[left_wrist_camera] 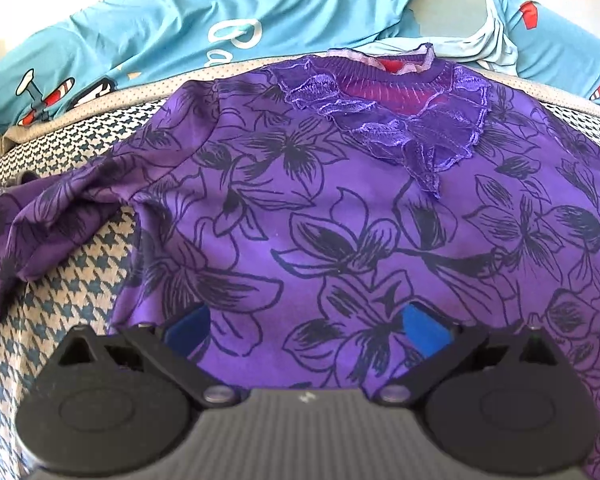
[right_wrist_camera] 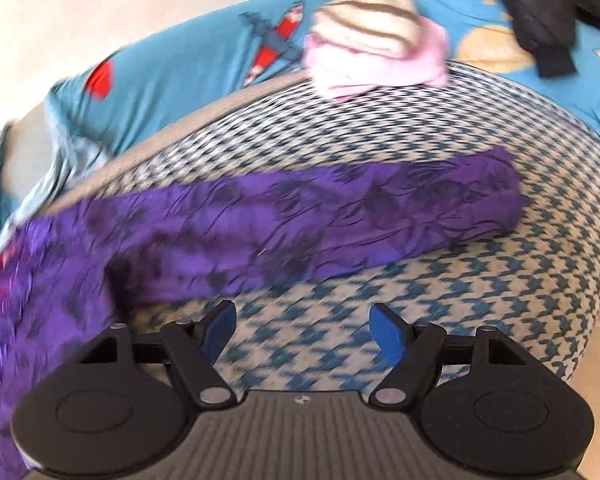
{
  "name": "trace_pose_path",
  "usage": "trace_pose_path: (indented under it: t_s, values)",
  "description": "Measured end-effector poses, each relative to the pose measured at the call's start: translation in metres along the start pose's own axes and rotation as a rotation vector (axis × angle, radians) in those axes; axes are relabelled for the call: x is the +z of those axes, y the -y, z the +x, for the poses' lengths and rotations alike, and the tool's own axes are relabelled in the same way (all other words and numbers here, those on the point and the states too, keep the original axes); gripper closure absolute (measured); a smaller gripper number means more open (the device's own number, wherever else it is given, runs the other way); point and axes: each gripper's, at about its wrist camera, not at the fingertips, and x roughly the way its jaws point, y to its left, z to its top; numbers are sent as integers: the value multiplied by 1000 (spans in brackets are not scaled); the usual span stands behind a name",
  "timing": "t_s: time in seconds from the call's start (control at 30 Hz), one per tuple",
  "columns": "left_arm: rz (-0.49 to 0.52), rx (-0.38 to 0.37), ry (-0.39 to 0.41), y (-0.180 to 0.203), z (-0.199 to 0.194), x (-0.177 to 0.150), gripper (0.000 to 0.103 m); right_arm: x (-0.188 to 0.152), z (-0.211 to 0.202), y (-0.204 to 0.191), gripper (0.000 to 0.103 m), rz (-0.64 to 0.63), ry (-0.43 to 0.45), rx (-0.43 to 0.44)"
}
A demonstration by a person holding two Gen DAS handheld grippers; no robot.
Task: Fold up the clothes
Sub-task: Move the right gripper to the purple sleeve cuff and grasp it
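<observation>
Sleeve (right_wrist_camera: 340, 216) just beyond open jaws

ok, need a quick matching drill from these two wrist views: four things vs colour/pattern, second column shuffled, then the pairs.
Column 1:
1. top with the ruffled collar
2. sheet at the back
3. work surface cover
4. folded item by the far edge

Column 2:
A. pink and cream with dark stripes
B. purple with dark flower outlines
C. teal and white houndstooth
D. light blue with aeroplane prints

Pairs: 1-B, 2-D, 3-C, 4-A
</observation>
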Motion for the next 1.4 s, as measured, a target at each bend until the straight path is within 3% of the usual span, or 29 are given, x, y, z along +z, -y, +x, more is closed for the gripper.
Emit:
trace_pose_path:
  t_s: [0.43, 0.77, 0.93, 1.0, 1.27, 1.4]
  values:
    - [-19, -25, -8, -2, -3, -1, 0, 32, 7, 97, 34, 402, 67, -22]
    - [-23, -24, -21, -2, -1, -3, 0, 34, 21, 112, 35, 540, 102, 9]
    - [-11, -26, -26, 1, 1, -5, 0, 37, 28, 110, 41, 528, 131, -22]
    - [-2, -26, -27, 3, 2, -6, 0, 39, 31, 108, 46, 516, 141, -30]
    - [4, -24, -28, 4, 3, -7, 0, 42, 42, 107, 88, 513, 157, -46]
    - [5, -19, -28, 5, 3, -7, 0, 44, 41, 100, 95, 506, 171, -41]
